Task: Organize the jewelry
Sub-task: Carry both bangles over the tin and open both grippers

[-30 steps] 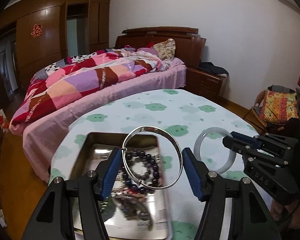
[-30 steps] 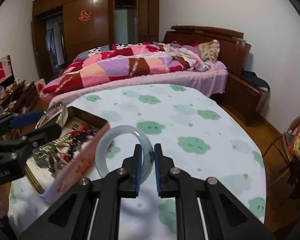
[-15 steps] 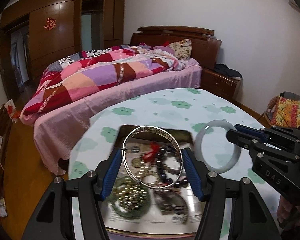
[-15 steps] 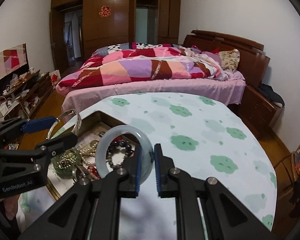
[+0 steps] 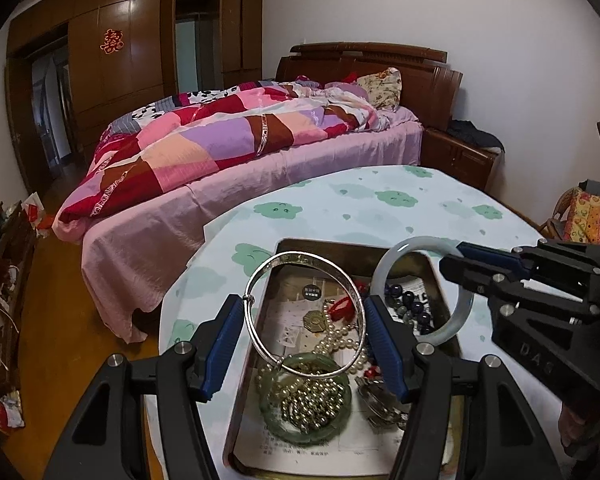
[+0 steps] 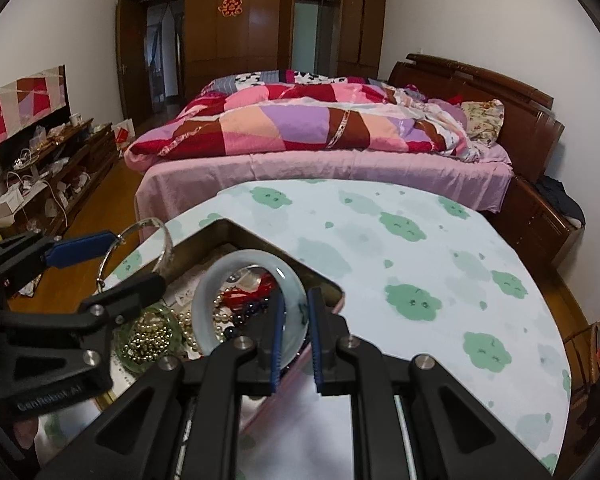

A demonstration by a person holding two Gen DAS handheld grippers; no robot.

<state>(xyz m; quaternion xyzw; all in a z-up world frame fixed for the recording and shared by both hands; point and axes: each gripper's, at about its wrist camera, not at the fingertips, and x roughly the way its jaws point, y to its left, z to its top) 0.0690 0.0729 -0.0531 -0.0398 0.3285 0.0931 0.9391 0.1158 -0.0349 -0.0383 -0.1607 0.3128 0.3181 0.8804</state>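
Observation:
My left gripper [image 5: 305, 308] is shut across a thin silver bangle [image 5: 300, 254], its blue pads pressing the ring's two sides. The bangle hangs over the near left part of an open metal tin [image 5: 356, 246]. In the tin lie a green bangle [image 5: 266, 400] filled with gold beads, a pearl string [image 5: 336, 340] and dark beads [image 5: 412, 304]. My right gripper [image 6: 296, 296] is shut on the rim of a pale jade bangle [image 6: 220, 276], held upright above the tin's [image 6: 260, 236] right side. The right wrist view also shows the left gripper [image 6: 136, 258] with the silver bangle [image 6: 166, 248].
The tin sits at the left edge of a round table [image 6: 420, 260] covered with a green cloud-print cloth. Behind it stands a bed with a patchwork quilt [image 6: 300, 120]. A cluttered low cabinet [image 6: 48, 168] runs along the left wall. A cushioned chair [image 5: 588, 216] is at the right.
Both grippers have carried their bangles leftward across the table. The jade bangle, earlier beside the tin over the cloth, now hangs over the tin. Neither grip has changed.

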